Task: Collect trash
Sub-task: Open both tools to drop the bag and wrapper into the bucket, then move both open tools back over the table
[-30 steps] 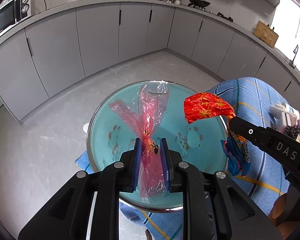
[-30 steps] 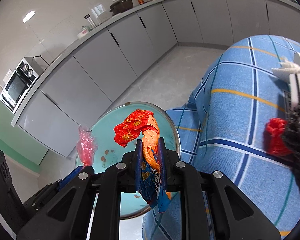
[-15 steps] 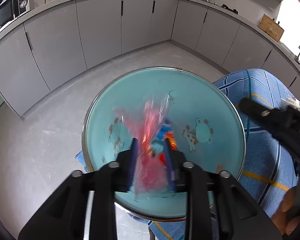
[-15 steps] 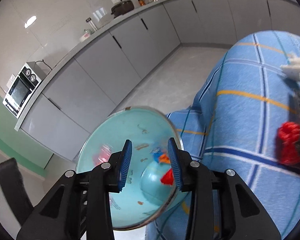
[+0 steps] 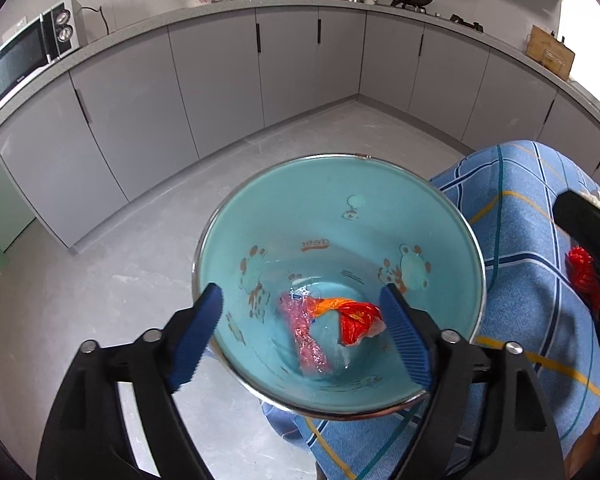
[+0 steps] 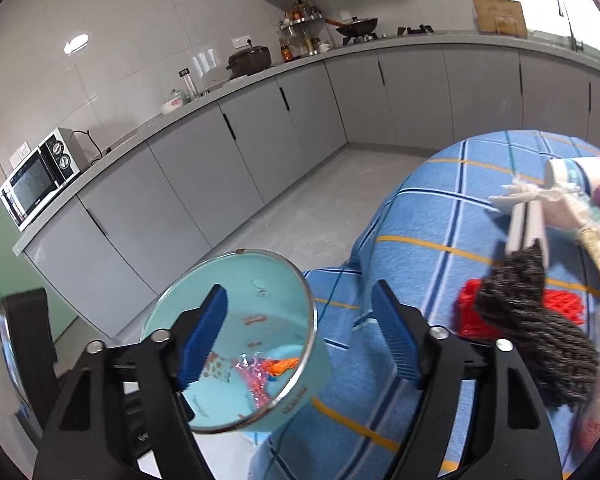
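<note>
Trash lies at the bottom of the teal basin (image 5: 340, 216): a pink plastic wrapper (image 5: 306, 338) and, touching it, a red-orange snack wrapper (image 5: 354, 316). The basin stands at the edge of the blue checked tablecloth (image 5: 528, 280). The left gripper (image 5: 306, 338) hangs above the basin, its jaws having just opened, standing wide apart with nothing clamped. The right gripper (image 6: 300, 332), beside the basin over the cloth, has likewise just opened its jaws and holds nothing.
</note>
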Demonstrator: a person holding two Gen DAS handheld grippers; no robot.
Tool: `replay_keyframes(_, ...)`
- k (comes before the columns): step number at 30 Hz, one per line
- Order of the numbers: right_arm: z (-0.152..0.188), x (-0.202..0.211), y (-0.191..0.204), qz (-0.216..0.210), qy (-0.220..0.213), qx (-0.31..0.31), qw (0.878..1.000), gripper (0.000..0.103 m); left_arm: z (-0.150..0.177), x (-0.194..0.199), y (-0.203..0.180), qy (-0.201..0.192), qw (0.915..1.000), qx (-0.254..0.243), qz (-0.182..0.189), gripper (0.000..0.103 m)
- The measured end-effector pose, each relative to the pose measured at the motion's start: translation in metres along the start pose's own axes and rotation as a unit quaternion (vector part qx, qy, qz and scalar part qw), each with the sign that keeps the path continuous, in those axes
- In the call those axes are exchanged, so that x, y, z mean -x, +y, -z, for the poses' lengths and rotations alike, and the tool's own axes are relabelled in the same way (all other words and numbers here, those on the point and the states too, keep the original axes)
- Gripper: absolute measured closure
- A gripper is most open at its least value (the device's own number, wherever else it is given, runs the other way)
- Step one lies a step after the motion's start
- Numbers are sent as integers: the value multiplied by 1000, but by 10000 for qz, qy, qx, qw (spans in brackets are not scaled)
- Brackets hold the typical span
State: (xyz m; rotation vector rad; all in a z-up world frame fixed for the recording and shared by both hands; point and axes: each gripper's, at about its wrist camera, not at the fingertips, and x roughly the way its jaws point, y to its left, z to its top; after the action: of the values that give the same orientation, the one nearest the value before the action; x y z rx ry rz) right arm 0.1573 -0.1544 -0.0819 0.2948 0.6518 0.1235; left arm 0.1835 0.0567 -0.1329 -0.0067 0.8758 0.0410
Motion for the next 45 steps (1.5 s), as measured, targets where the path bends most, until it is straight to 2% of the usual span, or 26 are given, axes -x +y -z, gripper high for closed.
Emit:
replay_keyframes(6, 1, 17, -11, 177, -97, 47, 9998, 15, 3, 18, -10, -196, 9997, -51, -115, 9)
replay_keyframes(9, 1, 26, -19, 249, -196, 15, 9995, 13, 4, 25, -15, -254, 9996, -52, -146, 6)
replay_keyframes(24, 4, 69, -54, 435, -496, -204, 9976, 12, 10, 57, -45, -462, 9985, -302, -14, 6)
replay_keyframes(31, 5, 92, -72, 712, -738, -328, 9942, 12, 9, 72, -68, -614, 9963, -560, 204, 6)
replay_keyframes(45, 22, 127, -129, 1256, -801, -678, 9865, 12, 21, 93, -110, -686, 9913, -938, 613, 6)
